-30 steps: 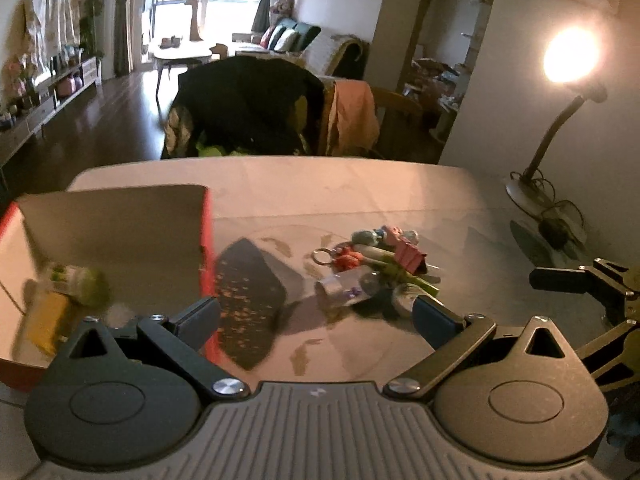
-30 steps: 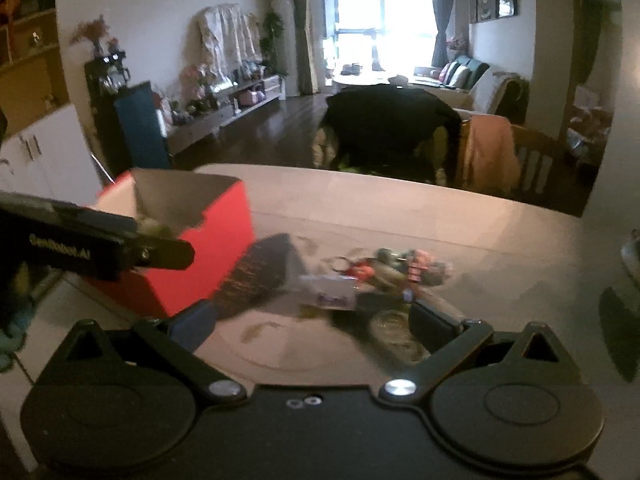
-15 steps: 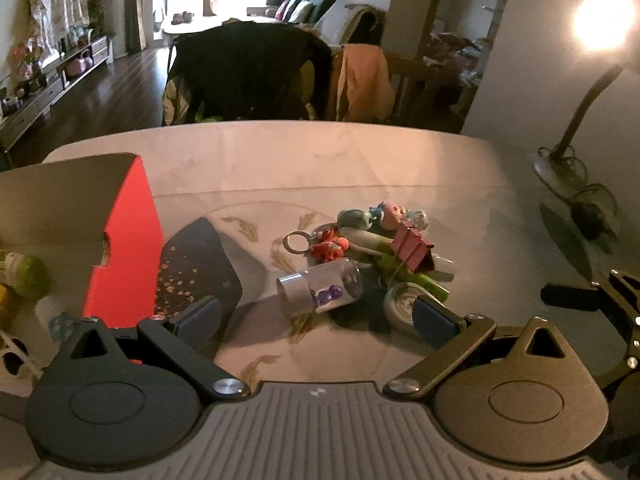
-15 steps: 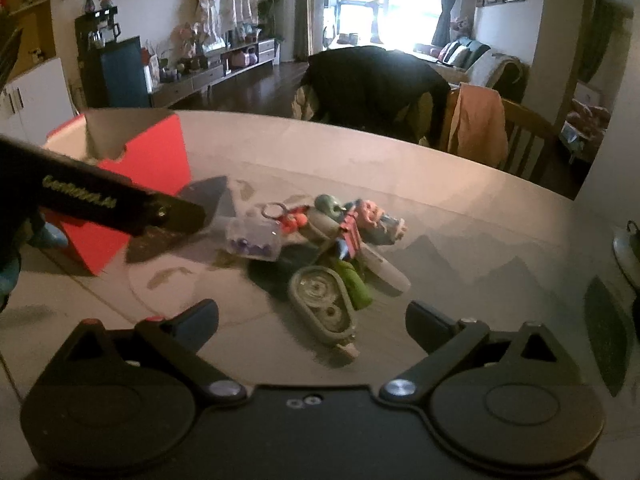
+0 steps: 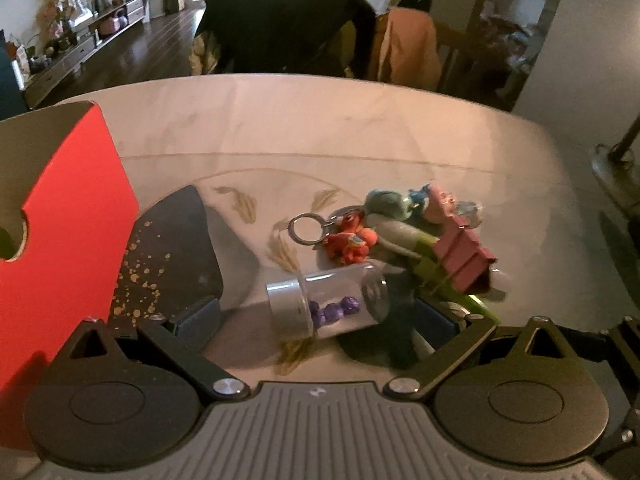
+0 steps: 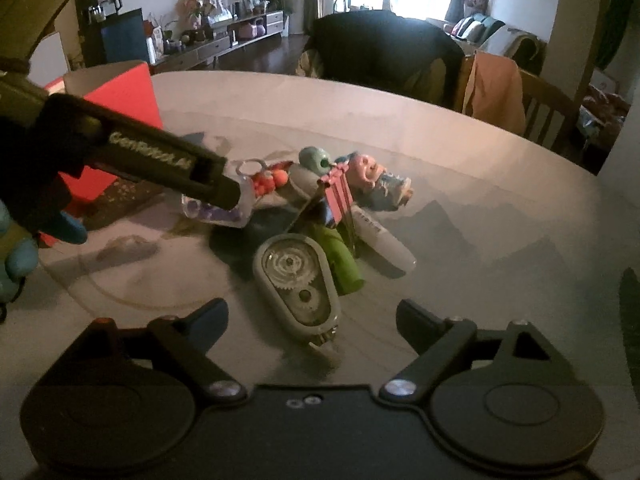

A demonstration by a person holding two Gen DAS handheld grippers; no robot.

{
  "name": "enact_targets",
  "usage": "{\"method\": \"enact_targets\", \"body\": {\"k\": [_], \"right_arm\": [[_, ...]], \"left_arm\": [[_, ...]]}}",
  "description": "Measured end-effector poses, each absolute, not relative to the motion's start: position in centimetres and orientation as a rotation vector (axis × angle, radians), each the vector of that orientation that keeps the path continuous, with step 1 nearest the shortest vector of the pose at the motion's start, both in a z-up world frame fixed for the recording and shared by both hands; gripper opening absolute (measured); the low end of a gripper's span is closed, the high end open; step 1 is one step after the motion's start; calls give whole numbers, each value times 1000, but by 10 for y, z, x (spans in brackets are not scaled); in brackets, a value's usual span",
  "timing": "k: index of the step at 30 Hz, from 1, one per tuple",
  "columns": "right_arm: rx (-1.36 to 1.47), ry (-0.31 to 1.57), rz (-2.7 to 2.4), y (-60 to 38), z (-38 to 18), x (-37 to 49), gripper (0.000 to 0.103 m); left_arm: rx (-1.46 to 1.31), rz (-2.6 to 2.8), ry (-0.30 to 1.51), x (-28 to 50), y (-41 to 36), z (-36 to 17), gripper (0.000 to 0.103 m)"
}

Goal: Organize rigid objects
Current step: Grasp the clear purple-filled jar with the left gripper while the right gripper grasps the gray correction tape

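Observation:
A pile of small objects lies mid-table. A clear tube with a silver cap and purple beads [image 5: 328, 304] lies on its side, straddled by my open left gripper [image 5: 320, 320]. Behind it are an orange keychain figure [image 5: 350, 240], a red binder clip [image 5: 464, 260], a green marker [image 5: 444, 280] and small figurines [image 5: 432, 200]. In the right wrist view my open right gripper [image 6: 312, 316] hovers just short of a grey correction tape dispenser [image 6: 298, 280]; the left gripper's finger [image 6: 160, 156] reaches over the tube [image 6: 216, 212].
A red cardboard box [image 5: 68, 220] with an open top stands at the left, also in the right wrist view [image 6: 120, 96]. A dark speckled mat [image 5: 168, 256] lies beside it. Chairs [image 5: 288, 24] stand behind the table's far edge. A lamp base [image 5: 616, 168] sits at the right.
My left gripper has swung right from the box and closed in on the pile, now straddling the bead tube. My right gripper has moved forward and down toward the tape dispenser.

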State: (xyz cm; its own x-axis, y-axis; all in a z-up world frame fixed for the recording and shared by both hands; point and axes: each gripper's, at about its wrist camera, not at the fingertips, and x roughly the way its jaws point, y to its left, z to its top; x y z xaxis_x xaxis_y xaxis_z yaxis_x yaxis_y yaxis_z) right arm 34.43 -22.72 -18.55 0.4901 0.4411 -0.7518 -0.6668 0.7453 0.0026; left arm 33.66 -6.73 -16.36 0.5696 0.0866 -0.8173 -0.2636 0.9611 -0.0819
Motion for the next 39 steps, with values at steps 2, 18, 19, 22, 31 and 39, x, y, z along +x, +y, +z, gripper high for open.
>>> {"method": "enact_targets", "body": {"k": [2, 18, 19, 22, 31, 39], "right_arm": [[-310, 823, 695, -225, -190, 347, 87], [-269, 854, 723, -215, -203, 358, 70], [-275, 851, 721, -214, -202, 358, 69], [-301, 836, 708, -208, -204, 353, 68], [-299, 834, 665, -200, -203, 348, 55], [-306, 824, 639, -200, -200, 338, 44]], "left_arm": [[-207, 217, 957, 343, -67, -169, 103], [-242, 234, 992, 364, -68, -183, 100], [-239, 232, 991, 364, -69, -183, 97], [-242, 231, 998, 365, -68, -184, 93], [-249, 233, 1009, 363, -64, -184, 74], [-248, 227, 1003, 350, -58, -180, 74]]}}
